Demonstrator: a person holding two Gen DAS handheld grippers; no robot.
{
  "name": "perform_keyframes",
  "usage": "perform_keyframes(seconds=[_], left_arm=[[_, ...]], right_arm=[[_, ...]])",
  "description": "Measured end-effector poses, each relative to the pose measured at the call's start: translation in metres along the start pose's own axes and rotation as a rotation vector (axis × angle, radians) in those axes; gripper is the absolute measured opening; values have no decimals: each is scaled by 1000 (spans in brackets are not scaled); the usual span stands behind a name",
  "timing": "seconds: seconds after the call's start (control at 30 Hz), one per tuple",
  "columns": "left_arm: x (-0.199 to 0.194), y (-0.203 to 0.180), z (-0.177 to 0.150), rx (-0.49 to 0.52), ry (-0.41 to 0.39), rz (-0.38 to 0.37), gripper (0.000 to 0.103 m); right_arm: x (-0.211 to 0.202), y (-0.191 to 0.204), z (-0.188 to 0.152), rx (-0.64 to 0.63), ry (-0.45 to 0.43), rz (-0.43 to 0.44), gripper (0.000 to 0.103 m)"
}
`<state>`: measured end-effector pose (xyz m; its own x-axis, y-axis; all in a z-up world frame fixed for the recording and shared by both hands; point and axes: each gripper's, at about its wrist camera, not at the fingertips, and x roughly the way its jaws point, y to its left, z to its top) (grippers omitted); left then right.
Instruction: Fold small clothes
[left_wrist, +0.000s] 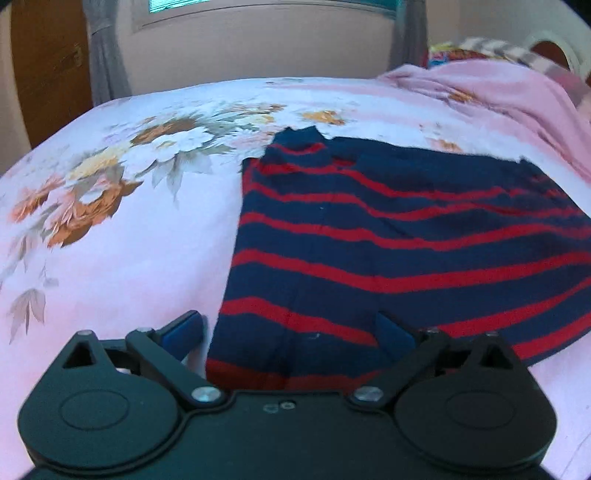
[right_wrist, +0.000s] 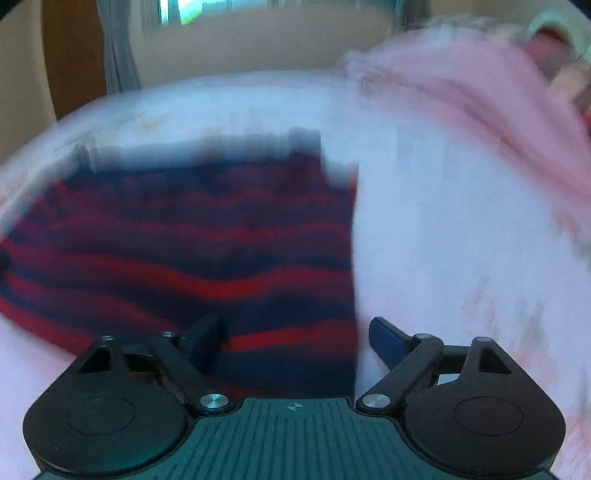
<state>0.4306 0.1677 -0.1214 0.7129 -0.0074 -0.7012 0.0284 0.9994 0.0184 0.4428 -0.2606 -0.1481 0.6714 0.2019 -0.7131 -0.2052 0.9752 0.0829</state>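
Both sets of jaws released, holding nothing. Shirt (left_wrist: 388, 236) lies just ahead: left gripper (left_wrist: 291, 332) straddles one near corner, right gripper (right_wrist: 295, 332) the other.

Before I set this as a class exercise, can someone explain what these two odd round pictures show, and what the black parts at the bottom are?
Each picture comes from a small wide-angle camera fixed to a hand-held grasping tool; a person carries one in each hand. The black parts are the tools themselves.

In the left-hand view, the left tool stands open over the near left corner of a navy and red striped garment, which lies flat on a floral bedsheet. A pink blanket is bunched behind.

The right-hand view is blurred. The right tool is open at the garment's near right edge.

Neither tool holds anything.
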Motion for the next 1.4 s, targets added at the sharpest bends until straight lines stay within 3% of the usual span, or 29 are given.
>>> perform_keyframes(seconds=[0.1, 0.3, 0.37, 0.4, 0.43, 0.53, 0.63, 0.77, 0.8, 0.9, 1.13, 1.27, 1.33, 1.37, 1.4], left_arm=[[-7, 1, 4, 8, 21, 14, 99], [-18, 0, -3, 64, 12, 45, 99], [-19, 1, -8, 82, 15, 54, 100], [-21, 3, -9, 83, 12, 51, 99], [-24, 8, -9, 65, 11, 31, 98], [-36, 40, -5, -53, -39, -124, 97], [-30, 75, 8, -165, -75, -271, 96], [7, 106, 25, -270, -27, -444, 94], [20, 111, 28, -303, -4, -520, 94], [49, 112, 31, -354, 42, -655, 94], [90, 110, 44, -353, 48, -769, 94], [85, 91, 47, -257, 44, -715, 93], [82, 87, 48, -244, 44, -702, 89], [82, 88, 48, -258, 44, -715, 79], [84, 91, 48, -280, 48, -749, 35]], right_arm=[[-8, -3, 3, 44, -12, 1, 87], [-52, 1, 9, 50, -182, 6, 88], [-39, 4, 4, 30, -107, -9, 88], [-20, 7, -1, -5, 21, -35, 88], [-18, 5, -6, -6, 21, -31, 88], [-46, -5, -9, 58, -110, -3, 88], [-62, -15, -12, 104, -167, 17, 88], [-64, -32, -11, 147, -201, 24, 88], [-59, -37, -9, 166, -198, 16, 88], [-57, -49, -8, 211, -195, 5, 88], [-47, -55, -9, 177, -234, 13, 88], [-35, -72, -12, 247, -223, -6, 88], [-33, -81, -14, 305, -221, 3, 88], [-33, -84, -16, 322, -224, 4, 88], [-34, -85, -17, 330, -227, 8, 88]])
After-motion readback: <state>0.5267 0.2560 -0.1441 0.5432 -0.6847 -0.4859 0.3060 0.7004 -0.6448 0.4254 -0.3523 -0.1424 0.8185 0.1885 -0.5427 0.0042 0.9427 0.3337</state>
